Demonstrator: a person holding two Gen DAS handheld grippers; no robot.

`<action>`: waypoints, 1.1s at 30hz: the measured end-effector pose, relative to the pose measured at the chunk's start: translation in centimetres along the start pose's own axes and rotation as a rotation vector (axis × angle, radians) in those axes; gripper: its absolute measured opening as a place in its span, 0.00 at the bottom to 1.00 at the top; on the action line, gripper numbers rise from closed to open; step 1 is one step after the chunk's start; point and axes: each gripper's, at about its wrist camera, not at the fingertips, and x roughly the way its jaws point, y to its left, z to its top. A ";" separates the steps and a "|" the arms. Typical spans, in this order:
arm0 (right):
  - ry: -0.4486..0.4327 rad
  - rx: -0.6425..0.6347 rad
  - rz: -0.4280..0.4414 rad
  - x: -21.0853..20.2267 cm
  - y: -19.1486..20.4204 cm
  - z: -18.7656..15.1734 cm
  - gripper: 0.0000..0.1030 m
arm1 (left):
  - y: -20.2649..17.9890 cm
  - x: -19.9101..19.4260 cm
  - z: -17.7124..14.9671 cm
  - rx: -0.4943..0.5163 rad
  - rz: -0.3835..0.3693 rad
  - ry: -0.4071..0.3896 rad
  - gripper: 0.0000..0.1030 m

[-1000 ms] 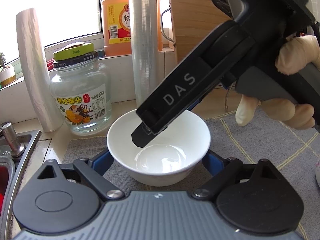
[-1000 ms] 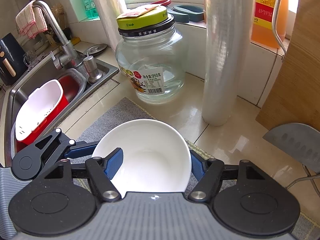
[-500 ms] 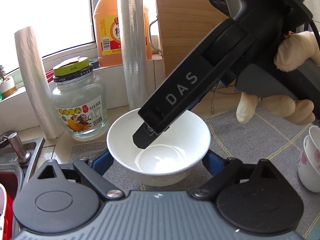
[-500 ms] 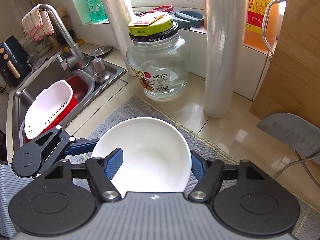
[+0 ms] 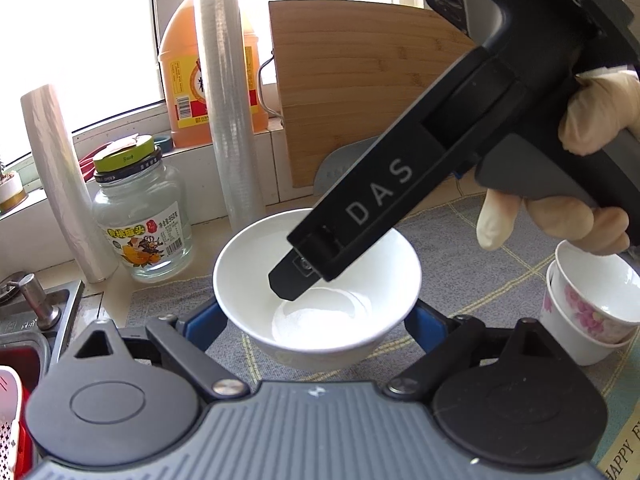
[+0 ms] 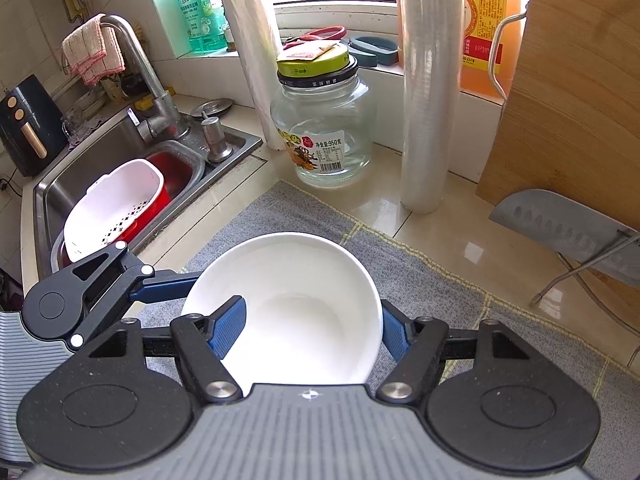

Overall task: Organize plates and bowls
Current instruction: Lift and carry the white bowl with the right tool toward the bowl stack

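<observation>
The bowl (image 5: pixel 316 288) sits nearest both cameras, clamped from two sides above the grey mat (image 5: pixel 460 248): the left tongs (image 5: pixel 316 320) grip its outer wall at 9 and 3 o'clock, while the right tongs (image 6: pixel 308 328) pinch its rim, one finger (image 6: pixel 228 328) inside and one outside. This shared hold is judged to keep the bowl level for carrying. Beyond, stacked cups (image 5: pixel 592 300) stand at 3 o'clock as a likely stacking spot, with the jar (image 5: pixel 144 212) at 10 o'clock and the sink (image 6: pixel 132 168) farther off, well apart on the surface (image 6: pixel 460 224).
</observation>
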 end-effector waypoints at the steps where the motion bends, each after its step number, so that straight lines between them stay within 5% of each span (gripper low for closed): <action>1: 0.000 0.005 0.001 -0.2 0.0 -0.2 0.73 | -0.2 -0.2 0.0 0.002 -0.004 -0.001 0.91; 33: -0.050 0.088 -0.066 -10.2 -0.9 -8.2 0.74 | -7.9 -5.0 1.1 0.097 -0.155 -0.030 0.91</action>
